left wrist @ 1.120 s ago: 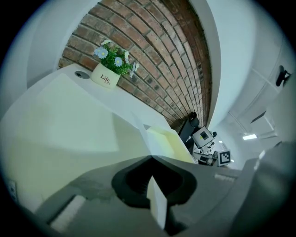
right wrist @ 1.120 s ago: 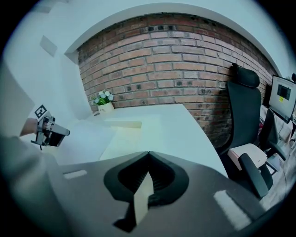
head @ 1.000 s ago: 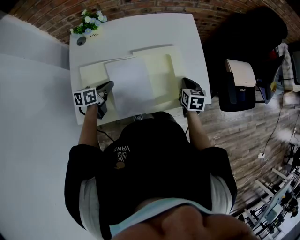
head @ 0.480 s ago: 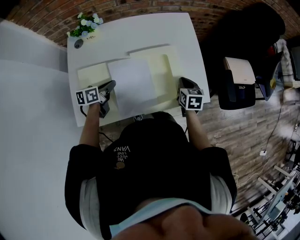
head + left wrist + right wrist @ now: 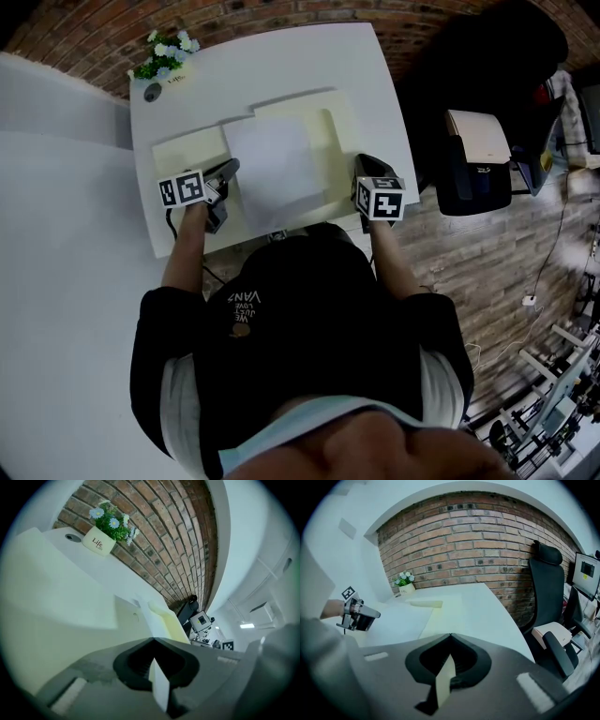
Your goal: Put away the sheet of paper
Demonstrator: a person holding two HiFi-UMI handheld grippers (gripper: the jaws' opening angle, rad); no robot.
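A white sheet of paper (image 5: pixel 275 169) lies over an open pale yellow folder (image 5: pixel 344 131) on the white table (image 5: pixel 281 61). My left gripper (image 5: pixel 232 169) is at the sheet's left edge, jaws shut on it. A thin white strip of the sheet (image 5: pixel 159 686) stands between them in the left gripper view. My right gripper (image 5: pixel 361 161) is at the folder's right edge. It is shut on a pale yellow strip of the folder (image 5: pixel 444 679). The right gripper view shows the sheet (image 5: pixel 393 620) and the left gripper (image 5: pixel 361 616) to the left.
A small pot of flowers (image 5: pixel 169 52) and a round dark disc (image 5: pixel 153 92) sit at the table's far left corner by the brick wall. A black office chair (image 5: pixel 546 588) and a dark box with a pale top (image 5: pixel 478 164) stand right of the table.
My left gripper has moved to the right and the sheet has slid right with it, further over the folder. The right gripper has stayed at the folder's right edge.
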